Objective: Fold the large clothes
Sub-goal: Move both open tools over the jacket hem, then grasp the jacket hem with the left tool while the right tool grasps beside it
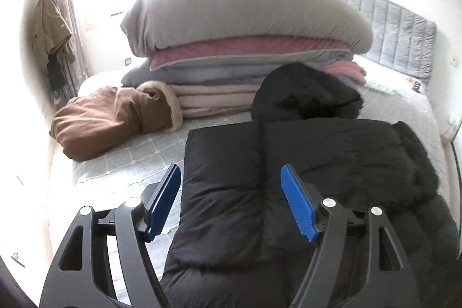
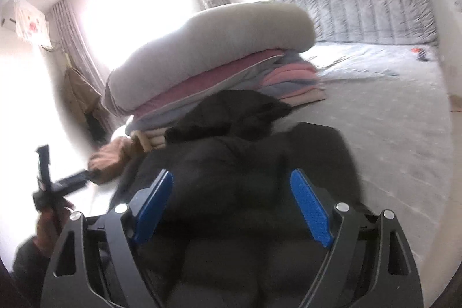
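Lying on the bed (image 1: 121, 160), the black puffer coat (image 1: 288, 163) is spread along the near edge, its hood (image 1: 306, 94) pointing toward the stack of folded quilts (image 1: 231, 48) at the far side. Above it the left gripper (image 1: 231, 201) has its jaws wide with nothing between them; the right gripper (image 2: 231, 210) likewise stands wide apart and empty over the coat. Near the bed's left edge sits a crumpled brown jacket (image 1: 112, 120). A grey padded headboard (image 2: 369, 7) backs the far right corner.
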Motion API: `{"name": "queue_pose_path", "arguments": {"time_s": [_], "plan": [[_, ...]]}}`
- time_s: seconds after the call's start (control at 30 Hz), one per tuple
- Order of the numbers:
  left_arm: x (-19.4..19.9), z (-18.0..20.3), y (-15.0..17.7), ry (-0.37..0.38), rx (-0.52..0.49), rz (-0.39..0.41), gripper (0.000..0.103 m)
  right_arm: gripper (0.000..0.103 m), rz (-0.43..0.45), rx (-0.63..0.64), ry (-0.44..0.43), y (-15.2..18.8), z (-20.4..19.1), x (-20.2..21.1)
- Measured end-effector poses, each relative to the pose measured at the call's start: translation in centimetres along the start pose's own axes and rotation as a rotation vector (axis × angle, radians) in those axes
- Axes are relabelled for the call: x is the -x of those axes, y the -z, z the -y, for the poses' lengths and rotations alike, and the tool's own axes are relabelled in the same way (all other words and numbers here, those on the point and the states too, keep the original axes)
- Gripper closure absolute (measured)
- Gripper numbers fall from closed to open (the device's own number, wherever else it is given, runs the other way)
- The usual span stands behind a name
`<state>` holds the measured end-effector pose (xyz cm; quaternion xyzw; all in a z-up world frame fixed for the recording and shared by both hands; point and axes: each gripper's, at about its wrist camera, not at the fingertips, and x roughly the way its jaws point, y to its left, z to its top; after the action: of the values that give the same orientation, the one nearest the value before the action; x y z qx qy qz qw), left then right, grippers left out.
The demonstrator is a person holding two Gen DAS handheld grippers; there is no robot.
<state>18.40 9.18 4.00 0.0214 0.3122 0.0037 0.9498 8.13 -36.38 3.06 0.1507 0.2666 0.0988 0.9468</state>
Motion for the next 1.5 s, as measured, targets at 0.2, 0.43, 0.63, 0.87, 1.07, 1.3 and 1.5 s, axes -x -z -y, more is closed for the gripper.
{"name": "queue_pose_path", "arguments": {"time_s": [0.2, 0.43, 0.63, 0.87, 1.07, 1.3, 1.5], "plan": [[5.3, 0.1, 2.8, 0.05, -0.038, -0.014, 0.03, 0.022, -0.106, 0.036, 0.088, 5.1, 1.7, 4.2], [10.5, -2.5, 8.7, 0.221, -0.101, -0.144, 0.029, 0.022, -0.241, -0.103, 0.076, 10.1, 7.7, 9.5], [12.9, -8.8, 15.2, 0.349, 0.088, -0.353, 0.024, 0.021, -0.352, -0.348, 0.089, 13.3, 14.7, 13.0], [13.1, -16.5, 22.2, 0.47, 0.427, -0.54, 0.014, 0.019, -0.463, -0.477, 0.045, 17.3, 17.7, 12.6], [12.5, -18.8, 26.7, 0.59, 0.574, -0.636, 0.013, 0.017, -0.517, -0.642, -0.171, 21.0, 19.8, 11.5], [10.2, -18.7, 28.8, 0.64, 0.623, -0.694, 0.013, 0.013, -0.535, -0.748, -0.378, 24.1, 20.7, 10.8], [8.9, -17.6, 30.4, 0.714, 0.649, -0.733, 0.013, 0.013, -0.558, -0.707, -0.477, 24.1, 19.3, 10.8]]}}
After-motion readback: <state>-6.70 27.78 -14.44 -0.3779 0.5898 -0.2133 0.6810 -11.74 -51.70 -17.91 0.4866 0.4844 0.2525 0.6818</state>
